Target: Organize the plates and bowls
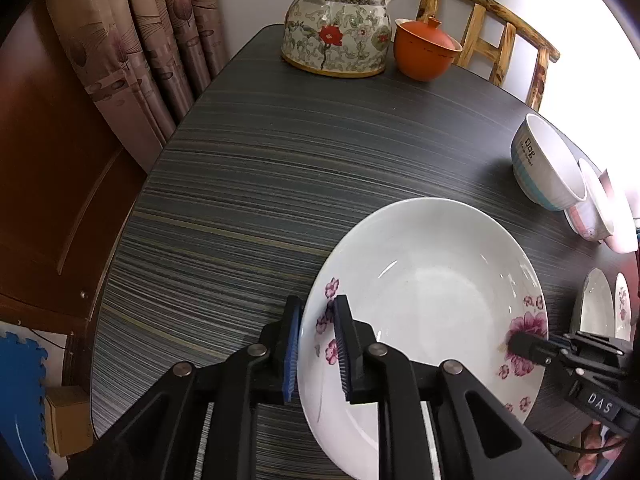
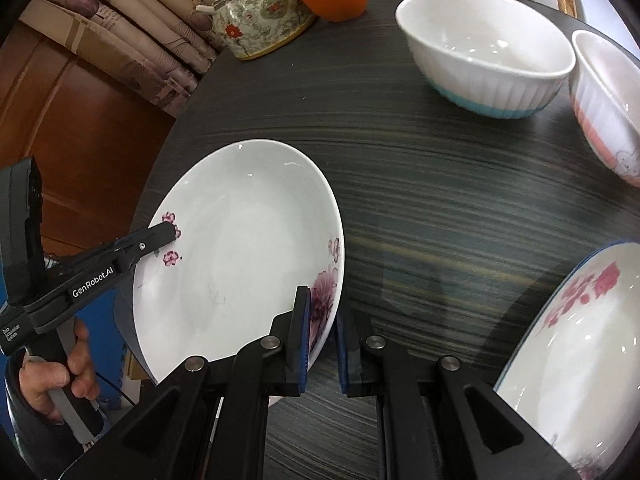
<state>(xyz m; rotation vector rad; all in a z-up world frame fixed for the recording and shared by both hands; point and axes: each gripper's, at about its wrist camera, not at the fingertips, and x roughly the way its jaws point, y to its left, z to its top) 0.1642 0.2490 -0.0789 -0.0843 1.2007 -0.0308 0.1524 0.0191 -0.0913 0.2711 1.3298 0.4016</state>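
Left wrist: our left gripper (image 1: pixel 316 344) pinches the near rim of the white floral deep plate (image 1: pixel 432 280) on the dark striped table (image 1: pixel 240 184); blue-based white bowl (image 1: pixel 544 164) far right, floral teapot (image 1: pixel 336 36) behind.

Right wrist: right gripper (image 2: pixel 322 344) clamps the plate's opposite rim; second floral plate (image 2: pixel 580 352) beside it.

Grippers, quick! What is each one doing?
Left gripper: shut on the flowered plate rim.
Right gripper: shut on the same plate's opposite rim.
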